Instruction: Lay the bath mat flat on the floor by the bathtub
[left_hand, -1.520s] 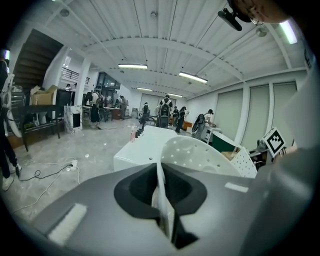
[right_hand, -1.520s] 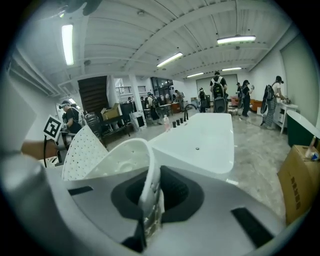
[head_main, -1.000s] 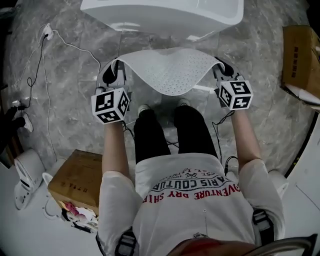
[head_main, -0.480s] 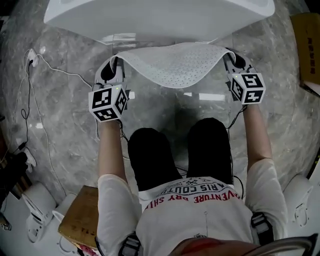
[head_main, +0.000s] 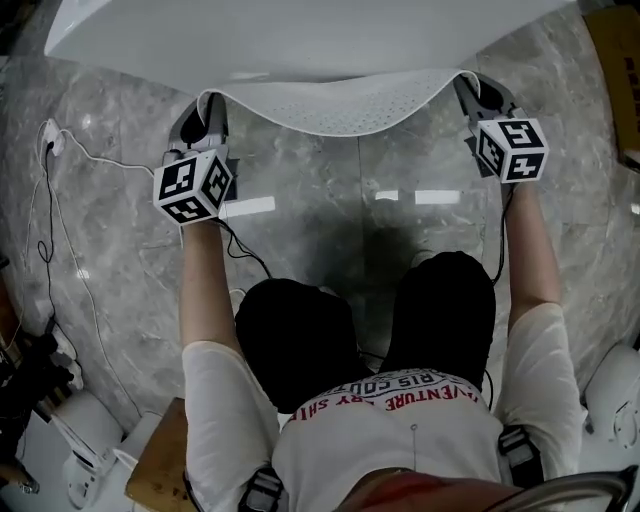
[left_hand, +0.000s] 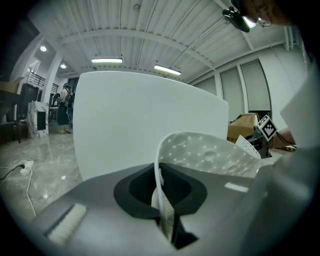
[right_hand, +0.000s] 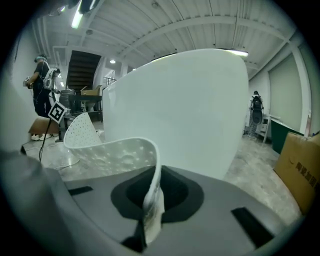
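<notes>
The white perforated bath mat (head_main: 335, 103) hangs stretched between both grippers, sagging in the middle, just in front of the white bathtub (head_main: 300, 35). My left gripper (head_main: 210, 112) is shut on the mat's left corner; in the left gripper view the mat (left_hand: 210, 155) rises from the pinched jaws (left_hand: 162, 210). At the other end my right gripper (head_main: 468, 92) is shut on the right corner, and the right gripper view shows the mat (right_hand: 112, 155) curling left from the jaws (right_hand: 151, 202). The tub wall (left_hand: 145, 120) fills both gripper views (right_hand: 180, 115).
Grey marble floor (head_main: 330, 210) lies under the mat. A white cable with a plug (head_main: 60, 150) runs along the floor at left. A cardboard box (right_hand: 300, 165) stands at right. The person's knees (head_main: 300, 330) are low behind the grippers.
Both grippers have carried the mat forward to the bathtub's side and spread wider apart. The person has crouched lower, knees coming forward.
</notes>
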